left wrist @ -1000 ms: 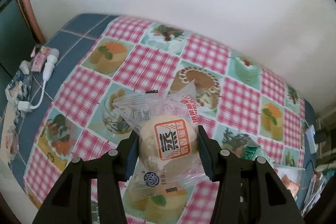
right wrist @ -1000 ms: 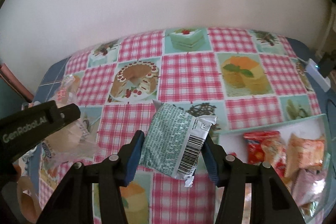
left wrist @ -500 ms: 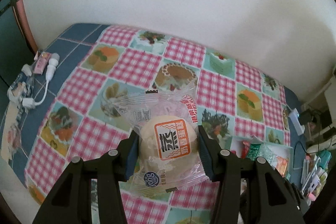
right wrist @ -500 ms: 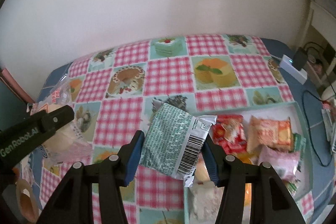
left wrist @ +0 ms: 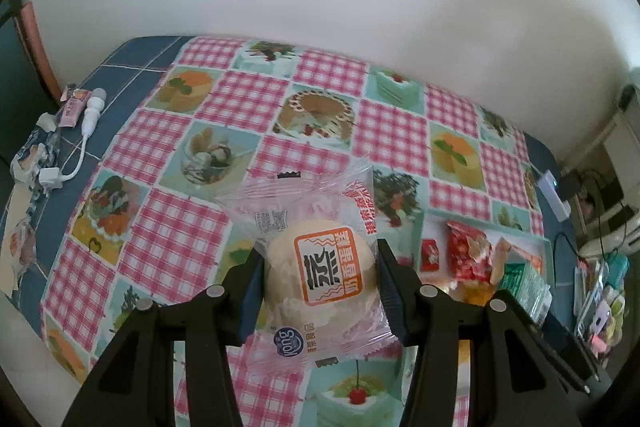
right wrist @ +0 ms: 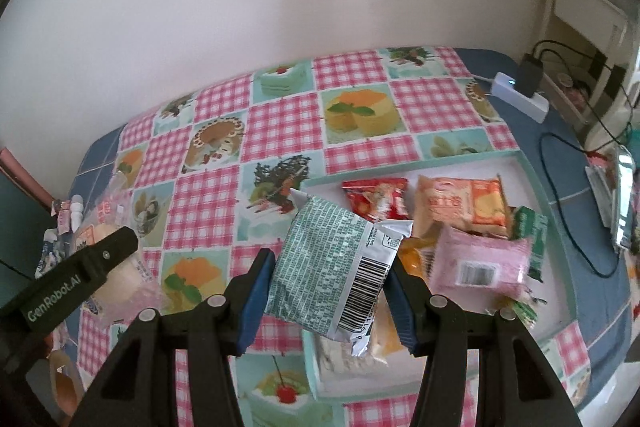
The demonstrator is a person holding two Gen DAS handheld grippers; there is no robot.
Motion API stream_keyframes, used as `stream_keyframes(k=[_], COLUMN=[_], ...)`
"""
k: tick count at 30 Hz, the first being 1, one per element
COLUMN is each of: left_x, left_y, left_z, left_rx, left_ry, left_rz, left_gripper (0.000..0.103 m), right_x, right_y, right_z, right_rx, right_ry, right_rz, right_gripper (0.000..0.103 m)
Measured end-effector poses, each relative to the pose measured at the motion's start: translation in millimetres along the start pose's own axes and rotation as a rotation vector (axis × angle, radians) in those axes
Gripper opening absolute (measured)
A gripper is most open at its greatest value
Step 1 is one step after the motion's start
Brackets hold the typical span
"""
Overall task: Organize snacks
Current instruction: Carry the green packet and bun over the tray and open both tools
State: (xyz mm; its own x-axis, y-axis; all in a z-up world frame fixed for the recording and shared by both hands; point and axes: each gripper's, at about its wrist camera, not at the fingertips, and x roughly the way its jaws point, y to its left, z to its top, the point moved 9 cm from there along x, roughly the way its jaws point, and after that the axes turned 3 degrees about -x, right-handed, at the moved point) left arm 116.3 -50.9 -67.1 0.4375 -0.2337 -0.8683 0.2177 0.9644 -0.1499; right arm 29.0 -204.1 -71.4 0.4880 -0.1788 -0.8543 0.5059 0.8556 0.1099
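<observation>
While you look along the left wrist view, your left gripper (left wrist: 320,285) has its blue-padded jaws closed against both sides of a round pale bun in a clear wrapper (left wrist: 316,273), which carries an orange square label and hangs above the checked tablecloth (left wrist: 256,99). Off to the right, the pale green tray (left wrist: 547,247) sits on the cloth with a red snack packet (left wrist: 466,257) and a green packet (left wrist: 522,281) in it. At the far left, on the blue table edge, lie a white cable with a plug (left wrist: 86,131) and a small pink sachet (left wrist: 74,107). A white power strip (left wrist: 554,195) rests near the table's right rim.

Through the right wrist view, your right gripper (right wrist: 330,293) is clamped on a green-and-silver snack pouch with a barcode (right wrist: 334,273), tilted and held over the tray's (right wrist: 532,171) near left part. Inside the tray you have a red packet (right wrist: 376,201), an orange packet (right wrist: 460,207), a pink packet (right wrist: 478,261) and a green one (right wrist: 530,227), lying close together and partly overlapping. Your left gripper (right wrist: 76,277) shows at the lower left, gripping the bun (right wrist: 120,279) above the cloth (right wrist: 280,123), well apart from the tray. The power strip (right wrist: 518,95) lies beyond the tray.
</observation>
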Motion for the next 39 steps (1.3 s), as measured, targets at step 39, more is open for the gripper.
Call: stream_keyframes(k=[39], left_x=[40], left_y=[-124], left_z=[-84], left_rx=[0.334], left_ry=[0.164], left_rz=[-0.057], left_gripper=[0.053], right_x=[1], right_y=[-209], right_z=[-34], right_rx=[0.495], right_ry=[0.108], right_rz=[-0.141], right_gripper=[0.058])
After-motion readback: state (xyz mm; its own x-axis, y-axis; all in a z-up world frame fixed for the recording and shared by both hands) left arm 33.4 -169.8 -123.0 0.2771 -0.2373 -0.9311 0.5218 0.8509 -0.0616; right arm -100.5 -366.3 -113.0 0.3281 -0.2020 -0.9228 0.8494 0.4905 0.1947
